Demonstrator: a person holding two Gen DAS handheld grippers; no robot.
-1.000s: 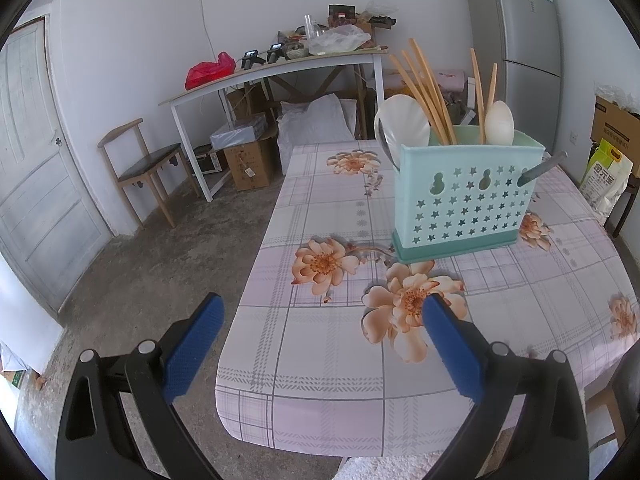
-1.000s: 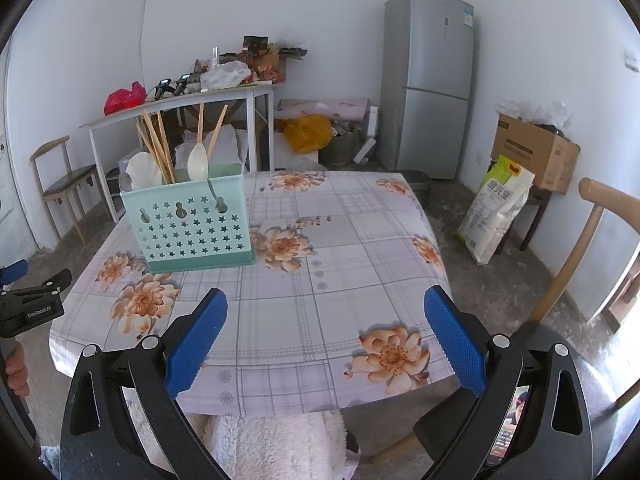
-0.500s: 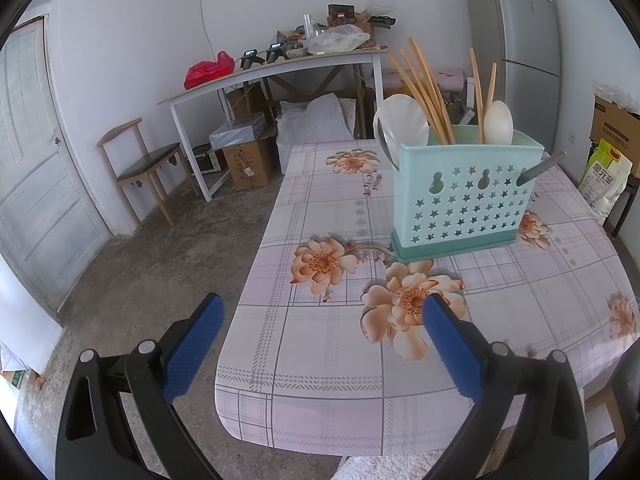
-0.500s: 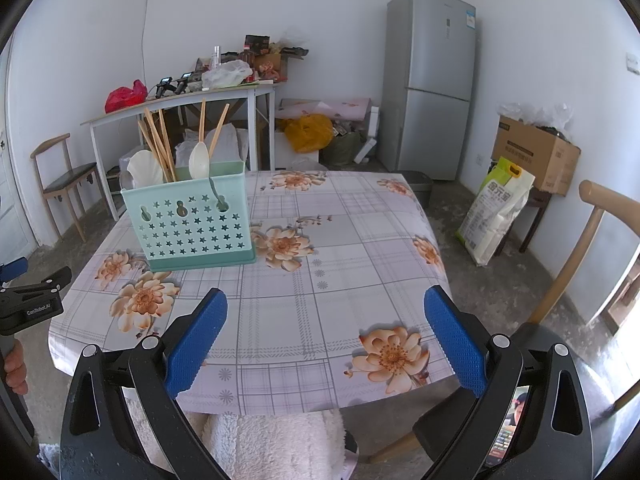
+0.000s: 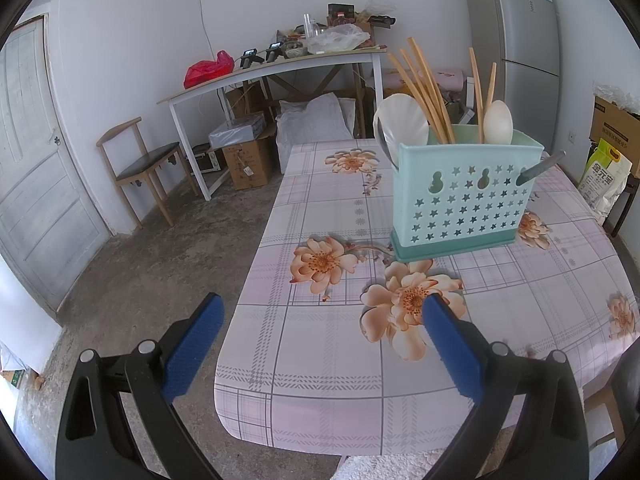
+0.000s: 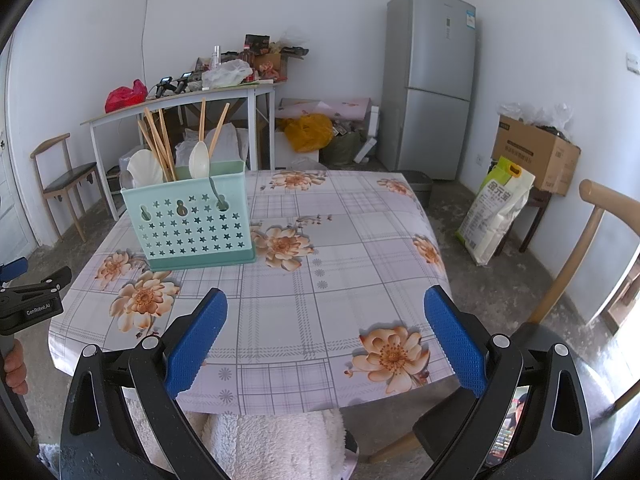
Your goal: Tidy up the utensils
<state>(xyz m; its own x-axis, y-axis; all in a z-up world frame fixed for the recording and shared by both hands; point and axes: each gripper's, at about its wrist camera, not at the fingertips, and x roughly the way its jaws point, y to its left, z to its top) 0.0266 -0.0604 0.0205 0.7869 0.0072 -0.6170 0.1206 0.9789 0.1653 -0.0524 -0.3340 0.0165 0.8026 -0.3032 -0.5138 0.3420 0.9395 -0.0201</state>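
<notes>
The light, stiff chopsticks and smooth spoons stand in the green basket on the far counter, best grabbed by their thin tops, while the left gripper and right gripper hang wide open, holding nothing.

Your left gripper shows black triangular-cutout arms, silver pivot screws and blue textured pads. Your right gripper matches it. The left one's black body reads "GenRobot.AI" in white from the right wrist view.
</notes>
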